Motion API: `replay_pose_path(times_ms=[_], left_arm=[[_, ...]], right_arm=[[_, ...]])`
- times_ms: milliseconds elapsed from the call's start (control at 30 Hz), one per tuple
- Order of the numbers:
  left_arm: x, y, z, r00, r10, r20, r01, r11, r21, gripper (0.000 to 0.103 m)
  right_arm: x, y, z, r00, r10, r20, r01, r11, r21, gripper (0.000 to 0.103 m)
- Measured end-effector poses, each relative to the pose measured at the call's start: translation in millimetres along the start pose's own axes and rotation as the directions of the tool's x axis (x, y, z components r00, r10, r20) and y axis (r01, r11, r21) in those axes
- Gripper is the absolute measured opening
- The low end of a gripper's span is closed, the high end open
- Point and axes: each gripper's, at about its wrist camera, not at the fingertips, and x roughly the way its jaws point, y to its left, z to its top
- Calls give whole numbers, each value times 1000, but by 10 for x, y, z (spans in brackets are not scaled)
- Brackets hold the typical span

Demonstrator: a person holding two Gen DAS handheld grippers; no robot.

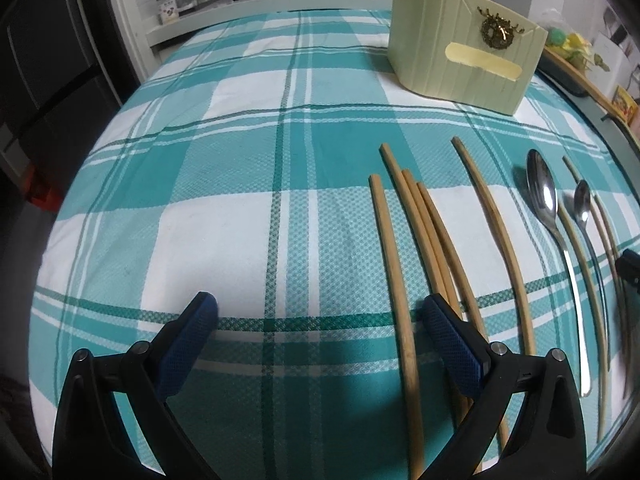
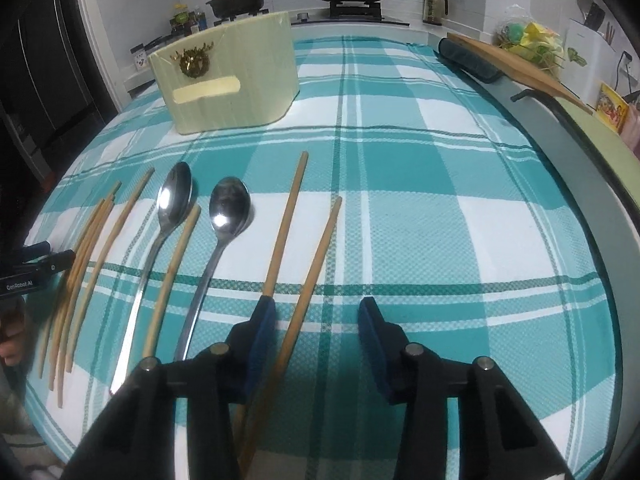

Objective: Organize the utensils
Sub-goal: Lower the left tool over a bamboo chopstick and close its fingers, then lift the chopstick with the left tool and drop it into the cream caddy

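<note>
On the checked desk [image 2: 420, 220], a green holder [image 2: 228, 88] stands toward the far edge while each gripper's [image 2: 318, 320] fingers [image 1: 192, 324] stand apart astride a near-edge chopstick [image 2: 312, 276], best pinched squarely before lifting.

"GenRobot.AI" on left gripper [image 2: 46, 254]

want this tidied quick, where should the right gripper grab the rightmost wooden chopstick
Grip the rightmost wooden chopstick on its lower shaft, coming from above with the right gripper astride it. It lies flat on the cloth, thin, with clear space on its right.
</note>
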Motion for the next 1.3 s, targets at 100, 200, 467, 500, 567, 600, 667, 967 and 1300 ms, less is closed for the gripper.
replay_pose_path(times_ms=[100, 200, 467, 500, 567, 600, 667, 967, 1300], left_arm=[[25, 15, 8, 1000, -12, -2, 12, 1000, -5, 103], [44, 36, 15, 1000, -27, 2, 27, 1000, -1, 103], [94, 15, 138, 993, -54, -105, 59, 997, 42, 102], [98, 7, 155, 992, -64, -109, 70, 996, 51, 100], [85, -38, 206, 992, -78, -97, 86, 993, 79, 87], [75, -71, 235, 992, -88, -95, 98, 991, 96, 75], [84, -157, 331, 989, -107, -97, 119, 984, 131, 52], [80, -167, 613, 980, -195, -47, 199, 976, 91, 5], [-1004, 78, 892, 931, -288, 223, 285, 957, 44, 5]], right_arm=[[31, 52, -3, 999, -34, 3, 35, 998, -48, 41], [40, 58, 6, 999, -35, -7, 35, 997, -74, 41], [77, 23, 91, 998, -16, -68, 9, 994, -108, 42], [85, 24, 116, 996, -16, -88, 7, 994, -106, 42], [109, 47, 158, 993, -25, -115, 12, 993, -115, 41], [129, 61, 187, 992, -25, -126, 10, 993, -121, 40], [178, 101, 264, 990, -22, -138, 2, 990, -144, 32], [490, -27, 798, 983, 78, -163, -85, 996, -33, 6], [-372, -159, 1118, 977, 207, 53, -210, 976, 55, 6]])
